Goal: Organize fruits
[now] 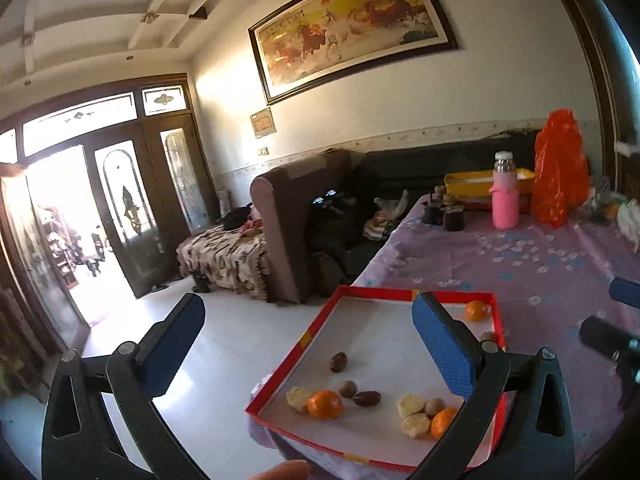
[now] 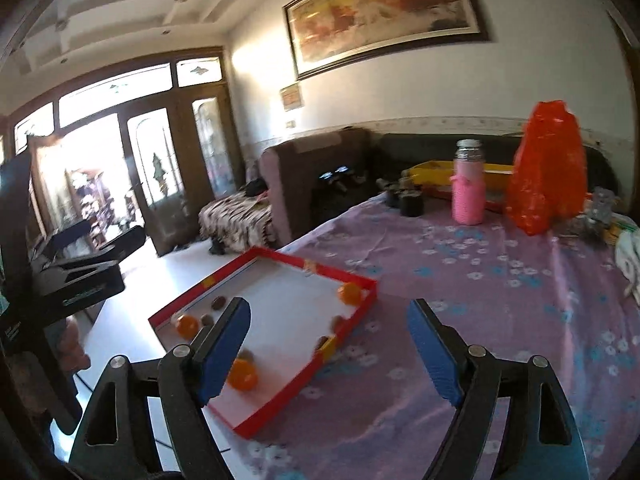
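A shallow red-rimmed tray [image 1: 279,368] with a white floor sits at the table's near left corner. Three tangerines lie in it, one at the front [image 1: 325,404], one partly behind my finger [image 1: 442,422], one in the far corner [image 1: 476,311]. Dark dates [image 1: 339,361], pale fruit pieces [image 1: 412,406] and small brown round fruits [image 1: 347,389] lie among them. My left gripper [image 1: 308,300] hovers open over the tray's left edge, holding nothing. My right gripper [image 2: 329,305] is open and empty above the tray's [image 2: 288,392] right rim, a tangerine [image 2: 242,374] beside its left finger.
The table wears a purple flowered cloth [image 1: 520,272]. At its far end stand a pink bottle [image 1: 505,200], an orange plastic bag [image 1: 558,172], a yellow tray [image 1: 472,184] and small dark jars [image 1: 444,214]. White floor and a sofa [image 1: 288,216] lie left of the table.
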A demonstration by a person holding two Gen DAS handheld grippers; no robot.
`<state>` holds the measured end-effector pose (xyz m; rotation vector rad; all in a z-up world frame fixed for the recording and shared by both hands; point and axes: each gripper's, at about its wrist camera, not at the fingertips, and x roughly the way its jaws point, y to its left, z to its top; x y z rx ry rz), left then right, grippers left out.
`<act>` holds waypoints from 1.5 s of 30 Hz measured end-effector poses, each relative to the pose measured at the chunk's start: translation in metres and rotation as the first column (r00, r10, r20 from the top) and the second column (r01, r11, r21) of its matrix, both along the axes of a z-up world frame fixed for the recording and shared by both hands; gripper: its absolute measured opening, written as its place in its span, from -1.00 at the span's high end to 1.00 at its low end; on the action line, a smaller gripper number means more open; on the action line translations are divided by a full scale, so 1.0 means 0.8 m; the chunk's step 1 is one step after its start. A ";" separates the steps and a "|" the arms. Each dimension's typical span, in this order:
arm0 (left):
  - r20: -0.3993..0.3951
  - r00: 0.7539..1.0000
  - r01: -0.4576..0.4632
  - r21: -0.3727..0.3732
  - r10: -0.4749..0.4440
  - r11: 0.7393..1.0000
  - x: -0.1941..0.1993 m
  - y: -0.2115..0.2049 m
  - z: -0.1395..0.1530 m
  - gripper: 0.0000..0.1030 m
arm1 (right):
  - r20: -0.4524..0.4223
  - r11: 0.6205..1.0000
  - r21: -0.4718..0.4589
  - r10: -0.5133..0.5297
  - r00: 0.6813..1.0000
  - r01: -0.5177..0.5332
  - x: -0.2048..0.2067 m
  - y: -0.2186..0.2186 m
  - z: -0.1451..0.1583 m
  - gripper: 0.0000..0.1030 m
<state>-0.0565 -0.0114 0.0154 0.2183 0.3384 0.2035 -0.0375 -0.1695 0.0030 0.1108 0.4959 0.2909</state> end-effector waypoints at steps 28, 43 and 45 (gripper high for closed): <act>-0.133 0.991 -0.037 -0.200 0.010 0.979 0.024 0.069 -0.023 -1.00 | -0.017 0.989 -0.055 0.133 0.991 -0.134 0.004 0.078 -0.004 -0.60; -0.126 0.984 -0.144 -0.162 0.125 0.976 0.032 0.093 -0.031 -1.00 | -0.037 0.980 -0.072 0.184 0.982 -0.186 0.011 0.101 -0.010 -0.60; -0.128 0.984 -0.142 -0.159 0.122 0.977 0.034 0.093 -0.031 -1.00 | -0.035 0.980 -0.073 0.184 0.982 -0.186 0.010 0.103 -0.010 -0.60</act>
